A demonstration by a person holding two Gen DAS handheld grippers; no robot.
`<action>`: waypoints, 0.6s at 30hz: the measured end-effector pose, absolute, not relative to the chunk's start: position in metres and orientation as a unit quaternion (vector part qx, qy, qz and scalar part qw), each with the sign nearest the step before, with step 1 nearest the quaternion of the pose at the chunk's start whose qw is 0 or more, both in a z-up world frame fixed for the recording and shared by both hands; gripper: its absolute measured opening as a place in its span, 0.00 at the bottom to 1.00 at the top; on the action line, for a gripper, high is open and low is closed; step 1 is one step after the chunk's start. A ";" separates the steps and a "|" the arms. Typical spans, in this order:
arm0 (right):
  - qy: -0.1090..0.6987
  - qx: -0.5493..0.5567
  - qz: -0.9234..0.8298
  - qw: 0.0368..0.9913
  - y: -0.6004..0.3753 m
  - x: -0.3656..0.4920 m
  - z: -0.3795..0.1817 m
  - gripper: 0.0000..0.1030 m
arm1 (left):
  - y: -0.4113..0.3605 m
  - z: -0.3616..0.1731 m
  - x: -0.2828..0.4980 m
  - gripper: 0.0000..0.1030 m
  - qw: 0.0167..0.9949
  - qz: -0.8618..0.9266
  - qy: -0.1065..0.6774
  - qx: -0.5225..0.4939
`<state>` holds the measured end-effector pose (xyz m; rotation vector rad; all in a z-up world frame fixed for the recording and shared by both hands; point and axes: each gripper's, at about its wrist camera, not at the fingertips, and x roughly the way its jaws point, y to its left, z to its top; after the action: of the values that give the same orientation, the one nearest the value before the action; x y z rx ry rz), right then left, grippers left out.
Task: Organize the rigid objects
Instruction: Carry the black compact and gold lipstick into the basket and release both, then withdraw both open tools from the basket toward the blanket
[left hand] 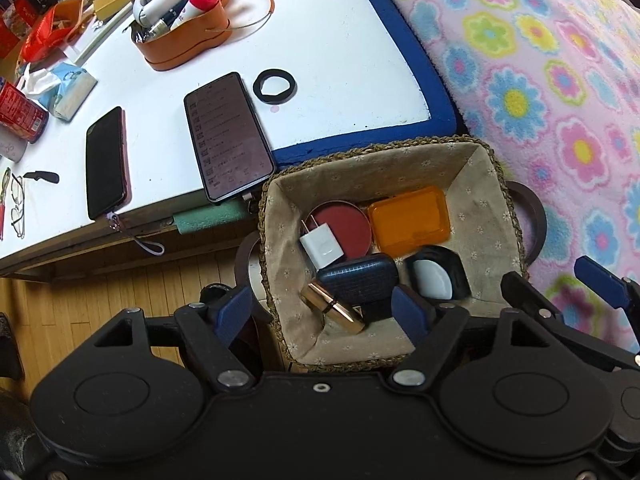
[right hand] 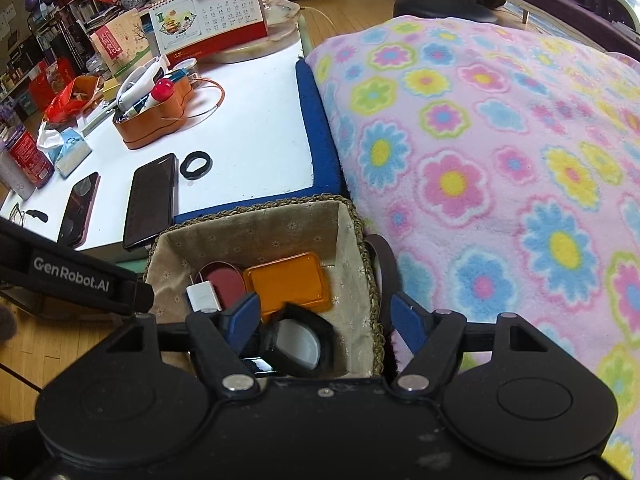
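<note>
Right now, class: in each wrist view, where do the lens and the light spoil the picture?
Left wrist view: fisheye bends the white table edge; the lit phone is readable, with no strong glare. Right wrist view: the black case near the lens looks soft, and the far shelves are dim.

Left claw [left hand: 324,308] agape, empty; right claw [right hand: 326,318] likewise, both angled downward.

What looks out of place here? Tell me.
A black ring lies alone on the white table, not in the lined basket. In the basket, the white charger rests tilted on the red tin.
</note>
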<state>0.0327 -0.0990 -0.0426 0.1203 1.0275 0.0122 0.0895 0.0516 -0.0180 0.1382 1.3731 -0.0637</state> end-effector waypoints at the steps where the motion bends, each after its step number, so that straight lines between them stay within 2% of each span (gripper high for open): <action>1: 0.492 0.058 0.005 0.869 -0.100 0.032 -0.043 0.70 | 0.052 -0.018 0.090 0.72 0.770 -0.029 0.635 0.062; 18: 0.513 0.062 -0.005 0.856 -0.106 0.027 -0.052 0.70 | 0.051 -0.023 0.090 0.76 0.757 -0.044 0.650 0.057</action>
<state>0.0272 -0.1058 -0.0525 0.1301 1.0775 -0.0103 0.0898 0.0514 -0.0232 0.1242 1.4165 -0.0958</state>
